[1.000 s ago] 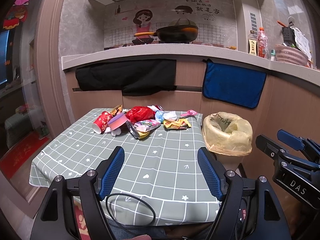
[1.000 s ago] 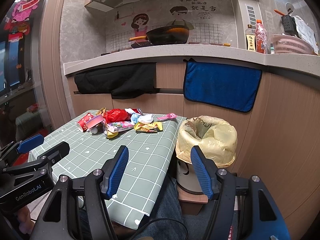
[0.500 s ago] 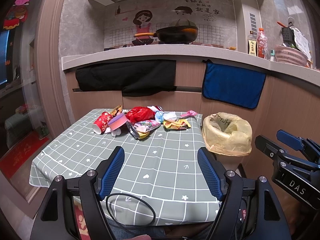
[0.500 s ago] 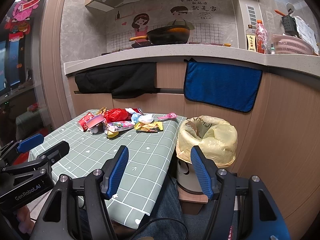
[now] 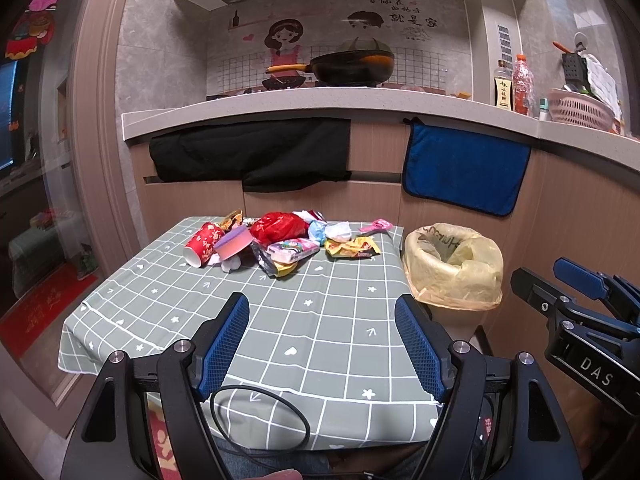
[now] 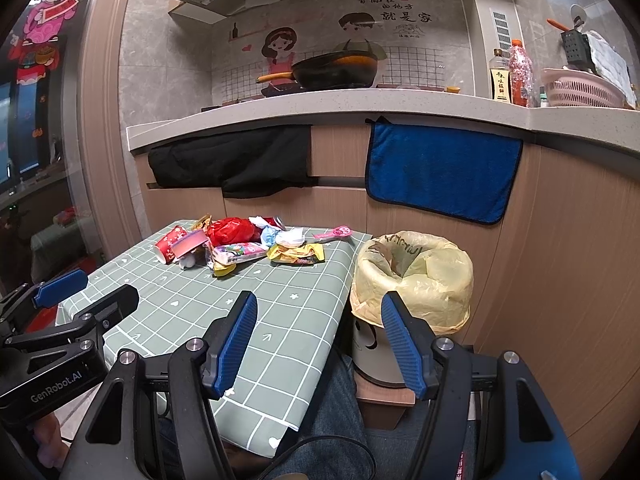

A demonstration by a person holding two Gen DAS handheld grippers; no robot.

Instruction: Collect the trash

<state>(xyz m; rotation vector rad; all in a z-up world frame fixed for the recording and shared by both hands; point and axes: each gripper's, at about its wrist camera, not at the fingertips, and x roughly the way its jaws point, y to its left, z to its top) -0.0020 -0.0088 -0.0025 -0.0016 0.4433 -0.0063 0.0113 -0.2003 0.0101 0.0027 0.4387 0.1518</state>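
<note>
A small table [image 5: 280, 320] covered in a green checked cloth stands against a wooden kitchen counter. A heap of trash [image 5: 280, 240] lies along the far edge of the table, near the counter. It includes a red paper cup [image 5: 202, 242] lying on its side at the left end, a crumpled red bag [image 5: 276, 227] in the middle, a pink candy pack [image 5: 294, 249], a yellow wrapper [image 5: 352, 249] and a white tissue [image 5: 338, 231]. Just beside the right edge of the table stands a bin [image 6: 412, 276] lined with a pale yellow bag, its mouth open. The left gripper [image 5: 322, 344] hangs above the near part of the table, its blue fingers [image 5: 224, 340] wide apart and holding nothing, well away from the trash. The right gripper [image 6: 318, 340] hangs over the near right corner of the table, beside the bin, its fingers [image 6: 236, 340] also wide apart and empty. On the counter front hang a black cloth [image 5: 252, 156] and a blue towel [image 5: 464, 172]. Above, a black pan [image 5: 348, 66] sits on the stove.
</note>
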